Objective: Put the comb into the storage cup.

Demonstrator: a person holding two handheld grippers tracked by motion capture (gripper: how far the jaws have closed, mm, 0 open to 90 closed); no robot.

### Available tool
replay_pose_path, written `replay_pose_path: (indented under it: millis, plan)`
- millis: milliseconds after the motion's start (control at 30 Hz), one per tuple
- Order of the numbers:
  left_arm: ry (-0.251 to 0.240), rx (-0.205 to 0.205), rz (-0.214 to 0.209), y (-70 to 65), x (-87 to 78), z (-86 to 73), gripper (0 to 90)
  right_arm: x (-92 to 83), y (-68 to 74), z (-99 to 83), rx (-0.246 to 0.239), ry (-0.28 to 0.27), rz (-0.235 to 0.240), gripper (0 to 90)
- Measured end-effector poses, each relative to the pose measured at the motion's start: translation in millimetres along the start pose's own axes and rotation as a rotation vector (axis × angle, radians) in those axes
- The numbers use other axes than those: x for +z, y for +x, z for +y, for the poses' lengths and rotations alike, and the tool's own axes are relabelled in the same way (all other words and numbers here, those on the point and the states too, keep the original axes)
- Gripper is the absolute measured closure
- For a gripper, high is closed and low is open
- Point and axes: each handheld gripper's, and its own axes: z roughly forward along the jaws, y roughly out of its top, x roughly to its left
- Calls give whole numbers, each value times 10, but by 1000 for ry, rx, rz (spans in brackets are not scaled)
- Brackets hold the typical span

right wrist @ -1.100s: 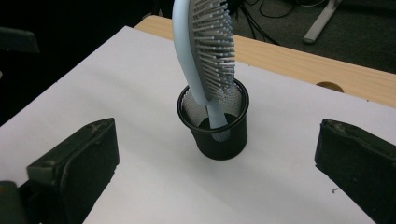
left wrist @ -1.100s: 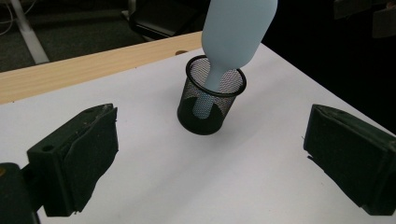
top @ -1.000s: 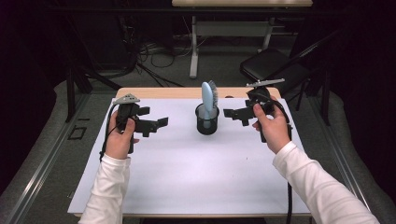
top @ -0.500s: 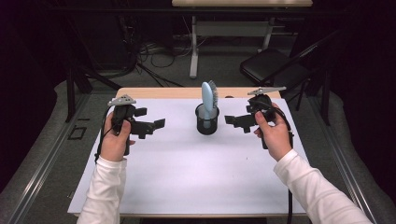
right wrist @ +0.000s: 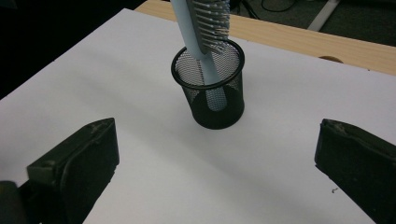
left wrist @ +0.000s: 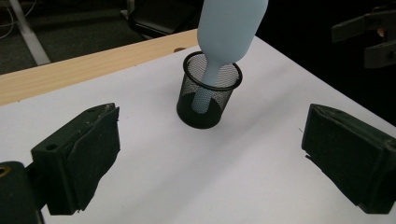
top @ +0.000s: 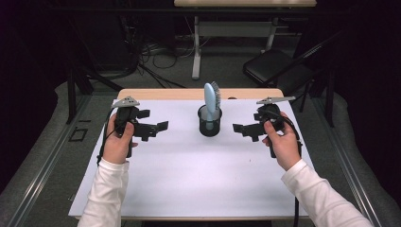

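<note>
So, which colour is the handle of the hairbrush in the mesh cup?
Pale blue handle; the left gripper view shows it best.

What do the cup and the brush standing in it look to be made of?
The cup looks like black wire mesh, probably painted metal: its wall is see-through and finely gridded, with a solid rolled rim. The brush looks like smooth, matte pale-blue plastic, judging by its even colour and rounded moulded handle; its bristles appear stiff, likely plastic too.

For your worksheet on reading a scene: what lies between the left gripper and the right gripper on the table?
In the high view, a black mesh cup holding a light blue brush stands between the left gripper and the right gripper.
</note>
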Motion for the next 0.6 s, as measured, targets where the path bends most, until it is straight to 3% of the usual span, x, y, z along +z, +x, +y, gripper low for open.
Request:
replay_pose_path:
  millis: [300, 433, 600]
  plan:
    - [18, 13, -25, -16, 4, -43, 45, -114, -110, -183, -15, -11, -35, 0]
    - [29, 20, -36, -33, -10, -65, 45, -177, -183, -272, 7, -14, -46, 0]
    - [23, 18, -11, -38, -44, -83, 45, -257, -267, -392, 30, -16, -58, 0]
